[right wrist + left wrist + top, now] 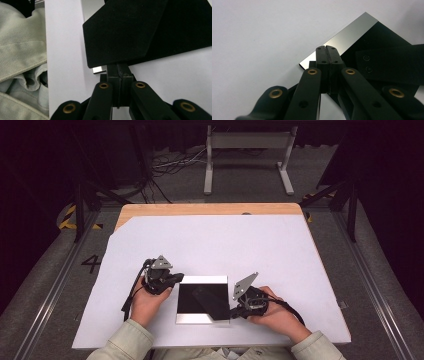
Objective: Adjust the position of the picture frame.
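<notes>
High view, white sheet (260, 245) over wooden table (200, 209), grey floor (380, 270)

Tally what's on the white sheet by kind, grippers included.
Grippers: 2, left gripper and right gripper
Mirror-like square panel: 1
Black cloth: 1, on the panel, pinched by the right gripper
Total: 4

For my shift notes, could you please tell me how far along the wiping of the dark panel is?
Done: nothing is visibly finished. In hand: the right tool, shut on the black cloth, lays it over the panel, while the shut left tool presses at its edge. Left: apparently the wiping itself; I can't judge cleanliness.
</notes>
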The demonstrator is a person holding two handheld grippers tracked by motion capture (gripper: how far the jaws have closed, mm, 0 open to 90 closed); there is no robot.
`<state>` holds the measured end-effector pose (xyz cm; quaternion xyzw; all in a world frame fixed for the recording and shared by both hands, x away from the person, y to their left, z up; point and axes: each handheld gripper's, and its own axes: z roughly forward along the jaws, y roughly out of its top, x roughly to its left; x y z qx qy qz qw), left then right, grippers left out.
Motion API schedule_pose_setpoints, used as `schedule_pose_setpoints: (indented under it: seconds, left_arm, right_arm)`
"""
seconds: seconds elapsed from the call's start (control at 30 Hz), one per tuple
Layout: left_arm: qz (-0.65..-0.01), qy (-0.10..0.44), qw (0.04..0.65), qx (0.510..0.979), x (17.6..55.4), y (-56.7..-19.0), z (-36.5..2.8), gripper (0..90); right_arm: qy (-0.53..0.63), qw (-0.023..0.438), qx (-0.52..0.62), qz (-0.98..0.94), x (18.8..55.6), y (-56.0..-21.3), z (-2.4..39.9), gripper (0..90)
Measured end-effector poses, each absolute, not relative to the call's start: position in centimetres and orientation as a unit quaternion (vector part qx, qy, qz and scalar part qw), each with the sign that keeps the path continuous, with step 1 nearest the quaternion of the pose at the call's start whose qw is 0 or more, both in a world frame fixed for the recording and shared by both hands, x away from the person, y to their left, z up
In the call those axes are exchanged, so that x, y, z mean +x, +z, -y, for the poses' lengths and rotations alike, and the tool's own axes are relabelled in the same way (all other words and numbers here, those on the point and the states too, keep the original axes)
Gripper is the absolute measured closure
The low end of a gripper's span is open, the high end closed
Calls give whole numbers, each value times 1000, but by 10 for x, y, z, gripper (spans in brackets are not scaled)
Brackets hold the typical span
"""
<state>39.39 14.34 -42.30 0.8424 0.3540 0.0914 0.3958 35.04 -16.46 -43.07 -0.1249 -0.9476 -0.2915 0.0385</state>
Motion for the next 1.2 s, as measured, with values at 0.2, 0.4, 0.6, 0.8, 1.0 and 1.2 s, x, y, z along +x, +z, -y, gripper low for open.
schedule_pose_setpoints:
  seconds: [0.2, 0.4, 0.6, 0.8, 1.0, 1.2]
  left_arm:
    - [-354, 94, 397, 841, 393, -422, -145, 896]
    - [-354, 96, 397, 841, 394, -422, -147, 894]
    - [-348, 104, 409, 837, 390, -417, -151, 880]
    - [-340, 105, 419, 835, 387, -413, -155, 841]
    - [-331, 106, 419, 839, 382, -408, -156, 800]
    - [-328, 106, 426, 836, 376, -402, -164, 785]
  right_arm:
    - [-284, 35, -120, 951, 350, -428, 167, 897]
    - [-297, 25, -126, 946, 351, -418, 175, 898]
    - [-316, 7, -135, 939, 351, -407, 182, 897]
    - [-332, -9, -152, 931, 353, -399, 190, 886]
    - [-343, -17, -168, 924, 354, -392, 194, 824]
    - [-348, -20, -181, 920, 355, -388, 197, 778]
